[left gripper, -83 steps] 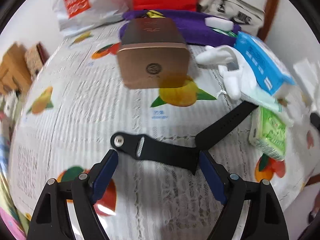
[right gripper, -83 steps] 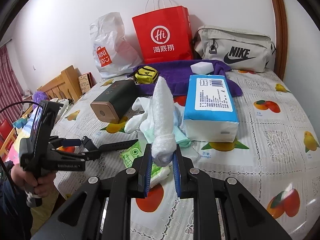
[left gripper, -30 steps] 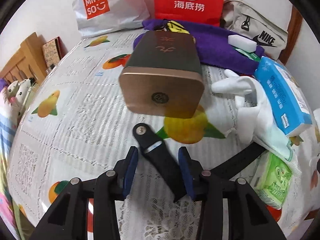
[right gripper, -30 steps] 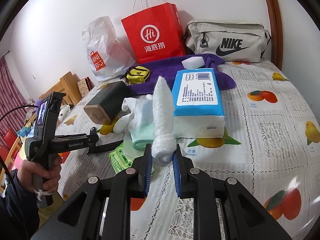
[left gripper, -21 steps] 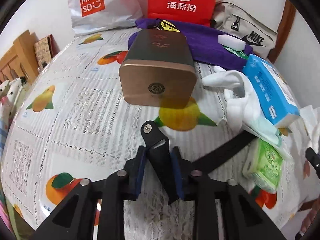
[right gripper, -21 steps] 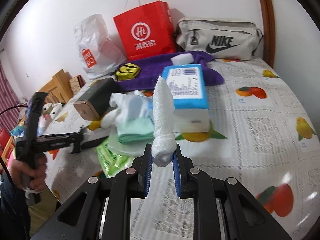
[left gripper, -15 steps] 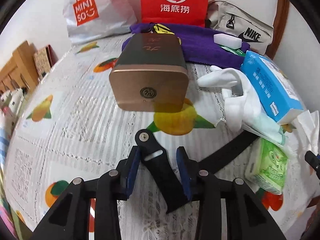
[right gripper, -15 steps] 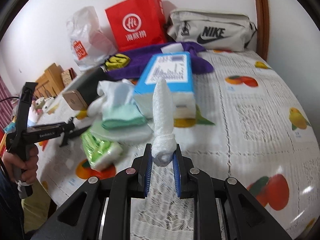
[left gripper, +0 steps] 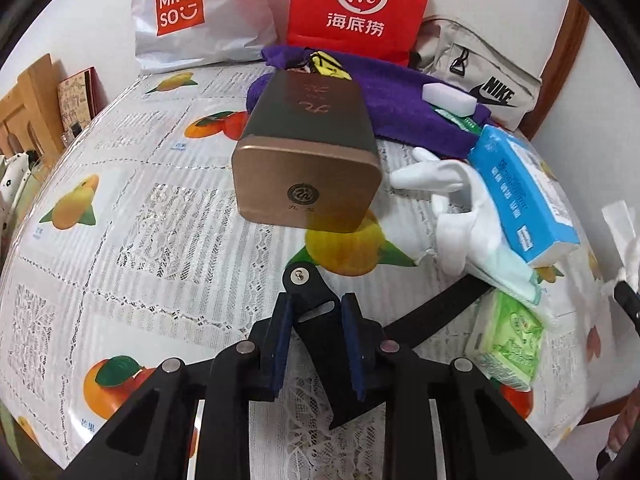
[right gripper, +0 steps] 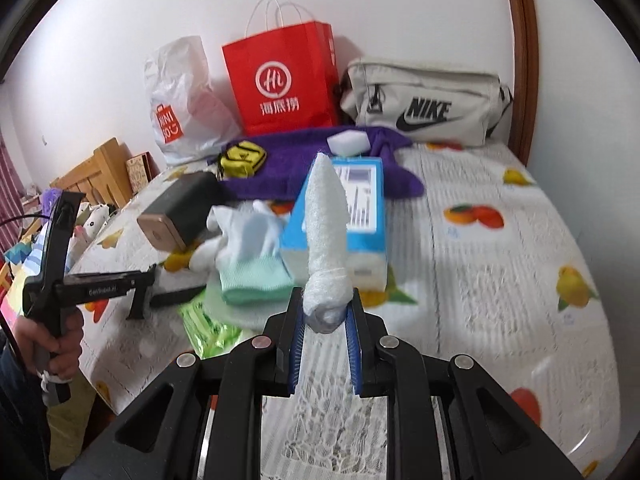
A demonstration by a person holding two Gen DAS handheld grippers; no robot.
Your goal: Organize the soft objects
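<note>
My left gripper is shut on the end of a black strap that trails right over the fruit-print tablecloth; from the right wrist view the left gripper is at the table's left edge. My right gripper is shut on a rolled white cloth that points up and forward. White gloves, a mint-cuffed sock and a purple towel lie mid-table.
A bronze box lies ahead of the strap. A blue tissue pack, a green tissue pack, a white sponge, a yellow pouch, a red paper bag, a Miniso bag and a Nike bag stand behind.
My left gripper closed on the black strap's end and lifted it a little. My right gripper, still holding the rolled cloth, swung left and right over the table.
</note>
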